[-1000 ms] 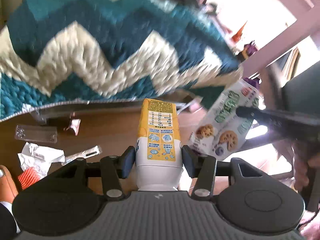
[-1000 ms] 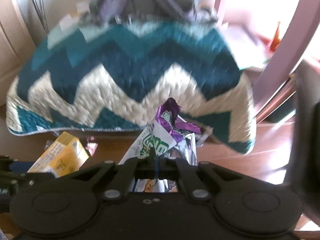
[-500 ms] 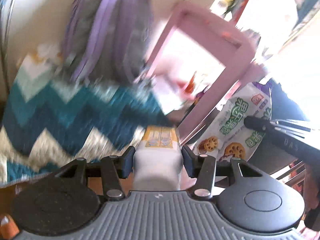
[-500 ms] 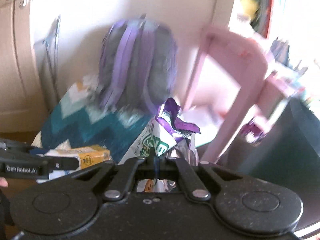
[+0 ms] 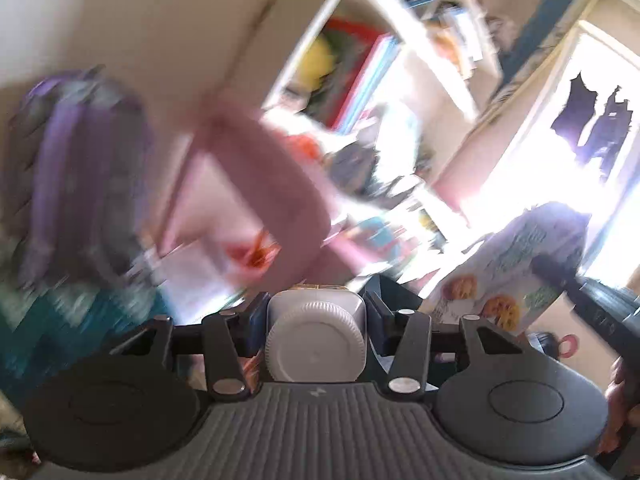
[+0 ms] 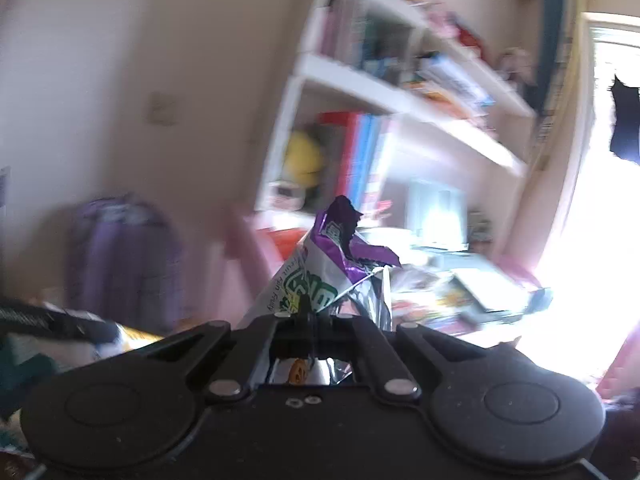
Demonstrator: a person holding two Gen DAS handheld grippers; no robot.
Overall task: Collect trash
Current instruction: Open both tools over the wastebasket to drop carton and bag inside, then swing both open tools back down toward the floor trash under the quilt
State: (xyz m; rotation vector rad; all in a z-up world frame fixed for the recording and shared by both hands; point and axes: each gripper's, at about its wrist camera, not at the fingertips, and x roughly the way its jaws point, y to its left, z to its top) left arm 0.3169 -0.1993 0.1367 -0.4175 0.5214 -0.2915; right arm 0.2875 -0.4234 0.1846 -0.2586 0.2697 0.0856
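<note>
My left gripper [image 5: 316,312] is shut on a yellow-and-white bottle [image 5: 316,344]; I see mostly its white cap end, pointing back at the camera. My right gripper [image 6: 306,312] is shut on a torn purple-and-white cookie wrapper [image 6: 320,276], which sticks up between the fingers. The wrapper also shows in the left wrist view [image 5: 508,276] at the right, with the right gripper's finger [image 5: 592,300] on it. The yellow bottle [image 6: 128,336] shows at the lower left of the right wrist view. Both grippers are raised and tilted upward.
A pink chair [image 5: 260,168] is close in front. A purple backpack [image 6: 120,252] leans against the wall. A white bookshelf [image 6: 400,92] with books stands above a cluttered desk [image 6: 460,292]. A bright window [image 5: 560,160] is on the right. Views are motion-blurred.
Both grippers have lifted and tilted upward from the floor and the chevron blanket toward the chair, desk and shelves, still holding the bottle and the wrapper.
</note>
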